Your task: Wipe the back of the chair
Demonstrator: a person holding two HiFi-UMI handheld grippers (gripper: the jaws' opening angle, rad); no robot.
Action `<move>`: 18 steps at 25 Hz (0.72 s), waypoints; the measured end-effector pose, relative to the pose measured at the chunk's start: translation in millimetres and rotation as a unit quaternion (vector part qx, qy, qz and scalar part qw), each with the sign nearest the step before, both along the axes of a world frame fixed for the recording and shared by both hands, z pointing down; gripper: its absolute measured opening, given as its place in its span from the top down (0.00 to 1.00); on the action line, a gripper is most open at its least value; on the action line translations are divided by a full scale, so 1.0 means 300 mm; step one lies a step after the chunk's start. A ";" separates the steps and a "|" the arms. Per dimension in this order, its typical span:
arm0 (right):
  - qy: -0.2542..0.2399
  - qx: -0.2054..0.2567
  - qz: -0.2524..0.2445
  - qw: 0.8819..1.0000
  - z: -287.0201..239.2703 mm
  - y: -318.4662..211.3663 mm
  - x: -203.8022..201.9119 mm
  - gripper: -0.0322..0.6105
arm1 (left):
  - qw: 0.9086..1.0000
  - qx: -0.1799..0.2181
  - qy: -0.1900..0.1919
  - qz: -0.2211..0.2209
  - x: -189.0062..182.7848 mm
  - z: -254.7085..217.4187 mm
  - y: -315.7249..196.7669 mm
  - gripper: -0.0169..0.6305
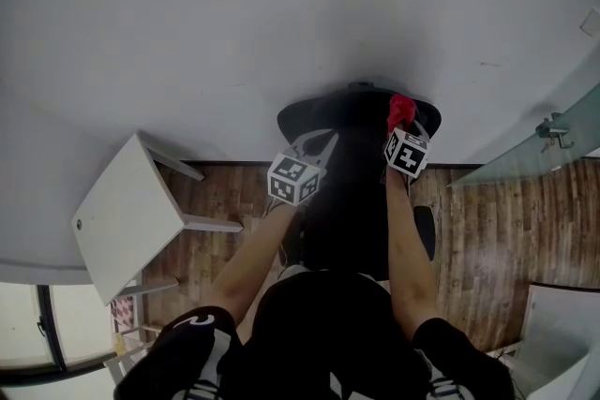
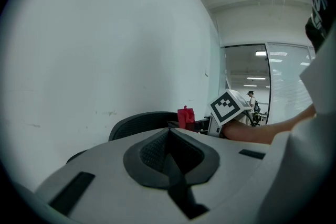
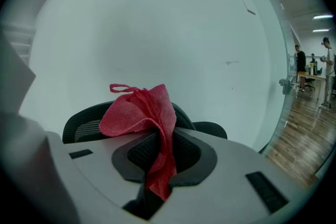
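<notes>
Against the white wall stands the black chair back. At its top edge, on the right, is the red cloth, pinched between the clenched jaws of the right gripper. The left gripper, near the left side, is closed on nothing.

- You are looking at a cloth that is showing pinkish red, with a fine woven grain and a red thread loop at its top.
- The chair back is showing black, in a fine mesh pattern.
- Your right gripper is showing a pale grey body with dark charcoal, ribbed pads; your left gripper is looking the same.
- The marker cubes are showing white faces with black square patterns.
- The wall is showing plain whitish grey.
- The floor is showing brown wood planks.
- The side table is showing white.
- You are wearing black sleeves with white print.
</notes>
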State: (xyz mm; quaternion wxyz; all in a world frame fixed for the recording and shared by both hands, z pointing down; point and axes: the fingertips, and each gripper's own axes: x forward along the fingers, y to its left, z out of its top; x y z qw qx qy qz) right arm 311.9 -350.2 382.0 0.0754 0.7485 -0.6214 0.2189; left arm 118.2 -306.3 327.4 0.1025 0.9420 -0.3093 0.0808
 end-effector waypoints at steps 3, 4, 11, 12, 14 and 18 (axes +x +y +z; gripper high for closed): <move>0.010 0.004 0.002 1.000 -0.011 0.029 0.030 0.84 | 1.000 0.001 0.004 -0.010 0.009 -0.013 0.021 0.94; 0.010 0.006 0.003 1.000 -0.013 0.039 0.042 0.84 | 1.000 0.002 0.005 -0.015 0.009 -0.014 0.028 0.94; -0.034 0.022 0.009 0.999 -0.011 0.136 0.053 0.84 | 0.998 -0.020 0.008 -0.051 -0.033 0.008 0.090 0.94; -0.035 0.024 0.002 0.999 -0.011 0.147 0.040 0.84 | 0.998 -0.022 0.010 -0.058 -0.041 0.011 0.099 0.94; -0.040 0.028 -0.012 0.999 -0.007 0.163 0.011 0.84 | 0.997 -0.021 0.013 -0.069 -0.066 0.012 0.112 0.94; -0.050 0.038 -0.046 0.997 -0.031 0.199 -0.096 0.84 | 0.996 -0.018 0.016 -0.085 -0.156 0.020 0.126 0.94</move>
